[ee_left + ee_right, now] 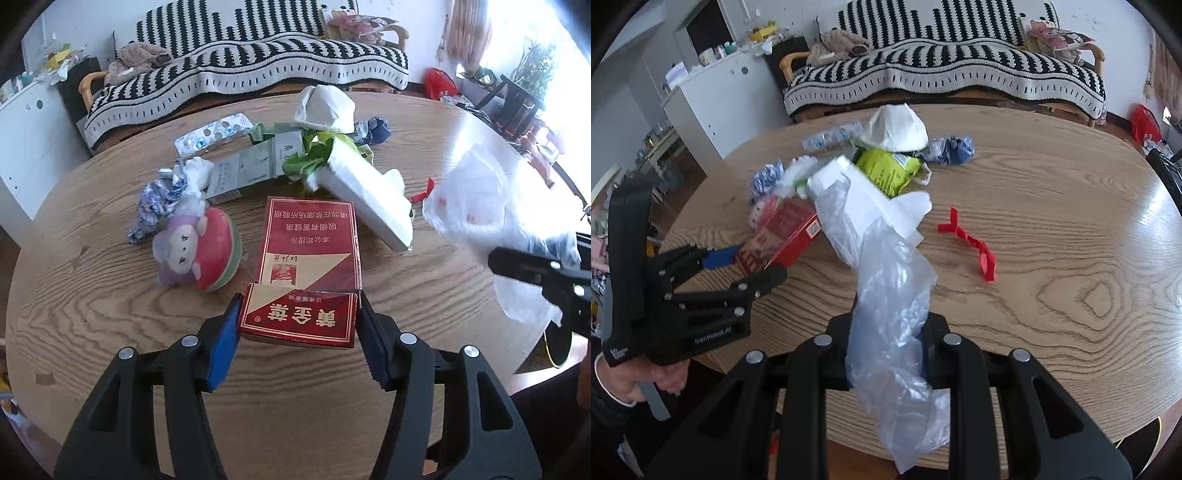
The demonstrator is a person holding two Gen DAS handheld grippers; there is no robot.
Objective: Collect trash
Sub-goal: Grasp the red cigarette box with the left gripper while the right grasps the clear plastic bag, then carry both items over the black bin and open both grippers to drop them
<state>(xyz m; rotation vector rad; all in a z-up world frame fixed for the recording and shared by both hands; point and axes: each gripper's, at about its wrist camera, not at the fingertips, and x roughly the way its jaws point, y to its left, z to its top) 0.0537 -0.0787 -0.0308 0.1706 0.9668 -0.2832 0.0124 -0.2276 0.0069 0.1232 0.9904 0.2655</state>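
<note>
The left gripper has its two fingers closed on the near end of the red cigarette box, probably to carry it into the plastic bag. The right gripper pinches that bag, holding it above the wooden table, right of the box, ready to receive trash.

Left gripper was black, angular linkage arms with silver round screws, blue ribbed pads on the fingers. Right gripper had the same black frame and silver screws. Hand bare, dark sleeve, white cuff; white lettering on the left gripper body.
</note>
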